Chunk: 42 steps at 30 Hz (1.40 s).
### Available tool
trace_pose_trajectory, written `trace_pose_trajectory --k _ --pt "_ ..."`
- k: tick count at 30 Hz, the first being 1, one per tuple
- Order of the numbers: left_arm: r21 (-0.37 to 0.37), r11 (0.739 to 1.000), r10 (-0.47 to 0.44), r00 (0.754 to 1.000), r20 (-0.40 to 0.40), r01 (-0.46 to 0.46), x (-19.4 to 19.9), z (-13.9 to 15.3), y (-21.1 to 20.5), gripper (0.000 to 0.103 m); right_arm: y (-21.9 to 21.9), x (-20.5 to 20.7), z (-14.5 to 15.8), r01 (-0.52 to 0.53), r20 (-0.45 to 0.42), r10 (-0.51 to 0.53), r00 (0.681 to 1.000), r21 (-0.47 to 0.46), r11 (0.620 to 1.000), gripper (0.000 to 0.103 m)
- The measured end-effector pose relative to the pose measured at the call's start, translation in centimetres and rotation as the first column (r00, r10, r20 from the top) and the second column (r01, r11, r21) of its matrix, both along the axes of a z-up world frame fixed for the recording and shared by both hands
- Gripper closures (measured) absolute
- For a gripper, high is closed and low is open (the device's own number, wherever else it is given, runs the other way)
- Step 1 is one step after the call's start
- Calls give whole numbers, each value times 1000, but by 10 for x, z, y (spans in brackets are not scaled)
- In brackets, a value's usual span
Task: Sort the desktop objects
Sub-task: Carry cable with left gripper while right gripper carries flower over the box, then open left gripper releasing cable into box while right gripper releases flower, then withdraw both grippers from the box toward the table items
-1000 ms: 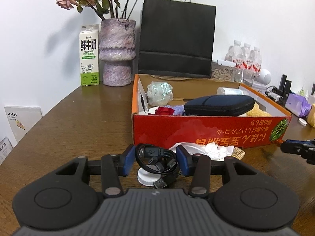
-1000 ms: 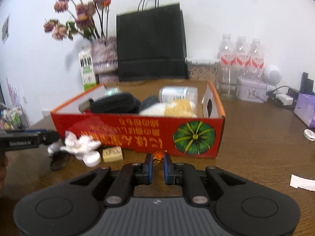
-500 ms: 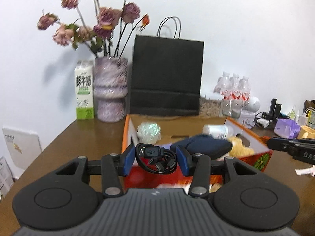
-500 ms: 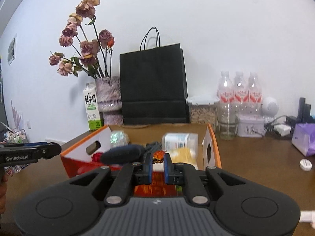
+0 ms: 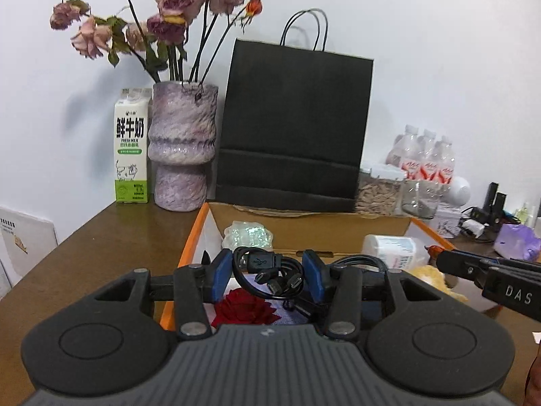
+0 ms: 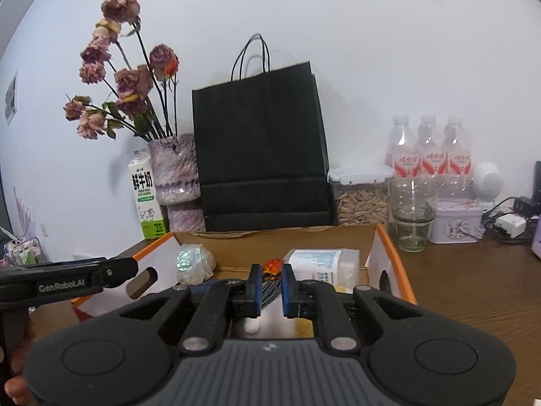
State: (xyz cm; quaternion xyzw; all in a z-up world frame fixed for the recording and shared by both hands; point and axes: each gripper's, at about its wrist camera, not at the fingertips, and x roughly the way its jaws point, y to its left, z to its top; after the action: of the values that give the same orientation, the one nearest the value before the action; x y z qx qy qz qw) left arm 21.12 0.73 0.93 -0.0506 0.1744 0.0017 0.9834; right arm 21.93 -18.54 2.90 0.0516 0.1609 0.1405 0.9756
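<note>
Between the left claw's (image 5: 267, 274) blue pads hangs a coiled black cable (image 5: 270, 269), gripped and held over the box's (image 5: 197, 226) near-left part. Right claw (image 6: 269, 285), nearly closed, pinches a small orange piece (image 6: 272, 265) over the same box's middle; release lies straight below both.

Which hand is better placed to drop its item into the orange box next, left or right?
Left, probably. The left gripper grips a coiled black cable directly above the orange box, over its red rose. The right gripper pinches a small orange piece, also above the box, so either could release.
</note>
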Motion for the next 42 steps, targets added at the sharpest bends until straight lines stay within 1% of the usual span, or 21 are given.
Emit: trace_pose_trajectory --k 4,11,13,15,16,17,18,19,20,21,22,23,24,26,34,42 --pt "20 1000 0 1000 -27 0 14 -8 -1 57 5 16 -10 -8 -19 8 1000 -21 1000 93" --pt "61 998 -8 999 -39 10 20 -17 -5 56 6 31 -20 -6 -35 4 999 -43 999 93" --pt "69 998 -8 999 -42 11 21 -18 -6 56 5 32 -21 -8 -40 6 999 -41 999 89" --pt "84 997 3 1000 -31 -1 20 -18 -7 52 3 31 -23 -1 -44 0 999 -26 1000 87" --pt "94 996 5 1000 -18 -3 18 -17 -7 50 2 31 -23 2 -47 -3 999 -20 1000 79" --pt "104 995 6 1000 -5 -6 15 -17 -8 44 0 30 -23 0 -49 -1 999 -8 1000 72" --pt "112 994 8 1000 5 -9 14 -16 -8 34 -1 29 -23 2 -46 -1 999 3 1000 58" --pt "119 993 10 1000 13 -12 12 -15 -9 27 -1 27 -22 4 -36 -3 999 6 1000 45" --pt "123 992 14 1000 21 -16 11 -15 -10 14 -1 24 -22 7 -22 -7 1000 2 1000 39" --pt "124 992 17 999 28 -20 9 -14 -10 7 -1 22 -21 11 -9 -11 1000 -1 1000 27" --pt "123 992 20 999 38 -24 8 -14 -11 4 0 19 -20 22 10 -22 1000 -4 1000 14" --pt "119 992 23 999 49 -29 6 -13 -11 0 0 16 -19 33 27 -33 999 -6 999 8" --pt "116 993 28 998 61 -35 5 -13 -11 0 0 15 -18 35 40 -35 999 -5 999 1" --pt "113 993 33 997 70 -41 3 -12 -10 0 -1 12 -18 35 56 -35 998 3 999 0" --pt "128 990 47 997 67 -55 0 -14 -10 0 2 7 -19 38 65 -37 997 -21 999 0" --pt "136 988 61 994 88 -73 -12 -16 -10 0 2 -2 -20 47 82 -45 996 -27 999 0"
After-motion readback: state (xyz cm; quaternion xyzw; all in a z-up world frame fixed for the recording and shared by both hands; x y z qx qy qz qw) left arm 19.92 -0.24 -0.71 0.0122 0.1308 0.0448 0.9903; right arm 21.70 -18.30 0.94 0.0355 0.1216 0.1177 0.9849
